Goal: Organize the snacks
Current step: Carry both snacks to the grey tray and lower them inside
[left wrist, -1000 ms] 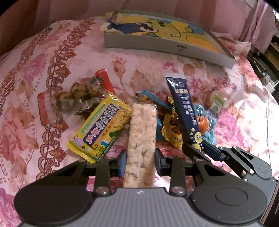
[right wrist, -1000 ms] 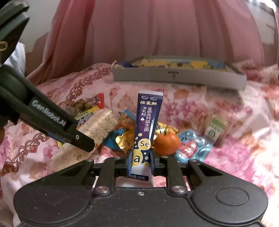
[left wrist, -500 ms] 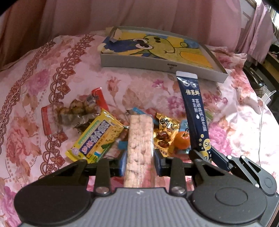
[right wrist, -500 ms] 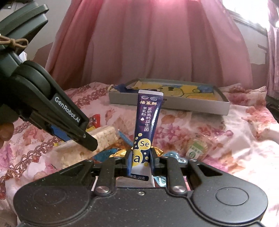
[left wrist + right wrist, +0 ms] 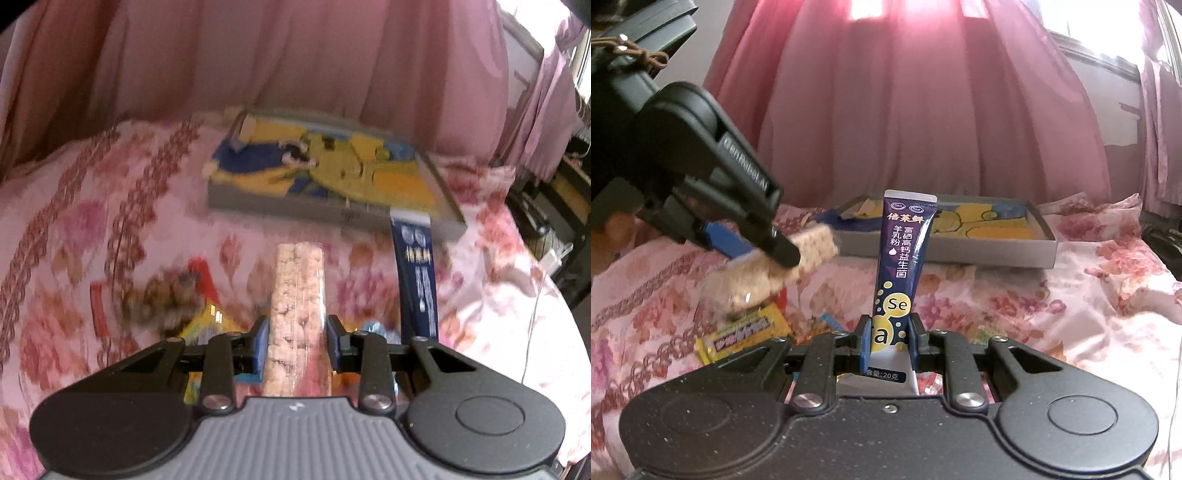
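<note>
My left gripper [image 5: 296, 341] is shut on a long clear-wrapped puffed rice bar [image 5: 297, 295], held above the bed. That rice bar [image 5: 812, 245] also shows at the left of the right wrist view, in the left gripper [image 5: 783, 254]. My right gripper [image 5: 888, 341] is shut on a dark blue stick sachet [image 5: 903, 266] that stands upright; the sachet [image 5: 417, 280] rises at the right of the left wrist view. A shallow grey box [image 5: 332, 206] with a yellow and blue cartoon inside lies ahead of both grippers. The grey box [image 5: 945, 247] sits behind the sachet.
A yellow snack packet [image 5: 746, 332], a red wrapper [image 5: 201, 273] and a clear bag of brown pieces [image 5: 162, 299] lie on the pink floral bedspread [image 5: 74, 236]. Pink curtains [image 5: 923, 110] hang behind the bed. Dark furniture [image 5: 554, 221] stands at the right edge.
Both grippers have lifted and moved forward toward the grey box with their snacks. The pile on the bed has dropped lower and partly out of view.
</note>
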A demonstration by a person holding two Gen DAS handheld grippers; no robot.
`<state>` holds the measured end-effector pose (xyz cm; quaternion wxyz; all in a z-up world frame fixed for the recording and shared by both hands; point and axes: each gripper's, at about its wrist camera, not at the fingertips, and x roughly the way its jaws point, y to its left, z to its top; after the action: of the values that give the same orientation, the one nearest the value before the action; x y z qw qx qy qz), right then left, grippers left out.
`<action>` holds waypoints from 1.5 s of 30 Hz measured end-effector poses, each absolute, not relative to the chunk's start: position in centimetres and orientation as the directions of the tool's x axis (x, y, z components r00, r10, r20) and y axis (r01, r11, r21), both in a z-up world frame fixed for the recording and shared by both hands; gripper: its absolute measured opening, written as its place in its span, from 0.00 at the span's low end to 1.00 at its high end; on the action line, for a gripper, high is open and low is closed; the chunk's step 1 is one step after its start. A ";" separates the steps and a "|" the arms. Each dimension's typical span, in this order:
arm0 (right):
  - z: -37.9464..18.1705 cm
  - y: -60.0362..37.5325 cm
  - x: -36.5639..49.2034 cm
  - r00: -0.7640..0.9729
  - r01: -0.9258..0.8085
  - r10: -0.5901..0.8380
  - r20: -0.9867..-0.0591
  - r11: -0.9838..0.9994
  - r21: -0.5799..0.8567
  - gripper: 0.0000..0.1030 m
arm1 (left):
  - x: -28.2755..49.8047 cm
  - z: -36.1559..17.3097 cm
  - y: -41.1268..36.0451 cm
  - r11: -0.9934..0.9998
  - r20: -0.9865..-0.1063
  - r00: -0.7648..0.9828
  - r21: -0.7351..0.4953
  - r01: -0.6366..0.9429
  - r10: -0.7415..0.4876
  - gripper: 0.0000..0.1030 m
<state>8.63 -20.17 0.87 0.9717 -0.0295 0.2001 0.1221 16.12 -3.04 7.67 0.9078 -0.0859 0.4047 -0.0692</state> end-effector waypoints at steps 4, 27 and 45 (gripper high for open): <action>2.3 -20.8 10.8 0.897 -0.235 0.217 -0.384 0.972 0.001 0.20 | 18.8 9.5 -3.0 0.974 -0.682 0.701 -0.212 0.081 -0.207 0.34; 1.5 -19.3 33.7 0.899 -0.219 0.192 -0.393 0.975 -0.023 0.20 | 36.7 3.6 -0.6 0.942 -0.505 0.818 -0.310 0.125 -0.274 0.34; -1.2 -19.7 36.3 0.849 -0.185 0.163 -0.502 0.983 0.006 0.25 | 37.6 0.7 -1.1 0.948 -0.529 0.809 -0.302 0.101 -0.255 0.35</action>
<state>36.33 -19.68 -1.18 0.9613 -0.0214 0.2593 0.0906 37.57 -1.11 0.66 0.9421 -0.1306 0.2940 -0.0944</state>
